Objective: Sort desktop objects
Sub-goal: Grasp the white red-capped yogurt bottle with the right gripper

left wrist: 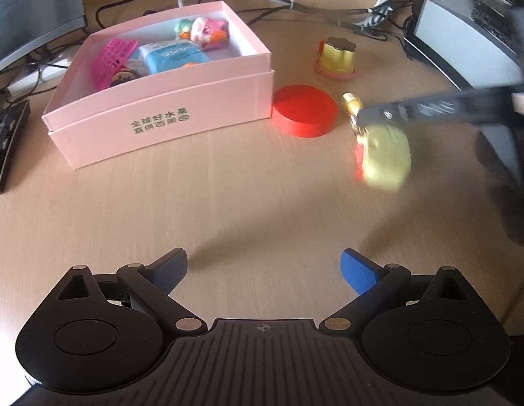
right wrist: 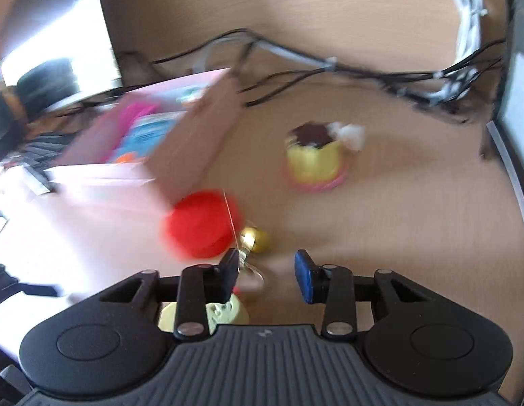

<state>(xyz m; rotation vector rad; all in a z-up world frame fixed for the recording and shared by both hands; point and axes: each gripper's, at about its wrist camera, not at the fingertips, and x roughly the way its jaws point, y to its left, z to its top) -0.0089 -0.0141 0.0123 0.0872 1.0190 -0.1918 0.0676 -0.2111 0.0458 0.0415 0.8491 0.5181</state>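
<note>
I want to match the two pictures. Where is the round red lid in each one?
Left wrist view: red lid lies right of centre, against the pink box corner.
Right wrist view: red lid is left of centre, blurred, below the box.
Shared landmark: the yellow cake toy.

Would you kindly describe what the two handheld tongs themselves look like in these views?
Both the left tongs and right tongs are matte black plastic: a ribbed central body, two rounded disc housings, linkage arms with silver rivets, and blue pads on the fingertips. No sleeve is clearly visible.
</note>
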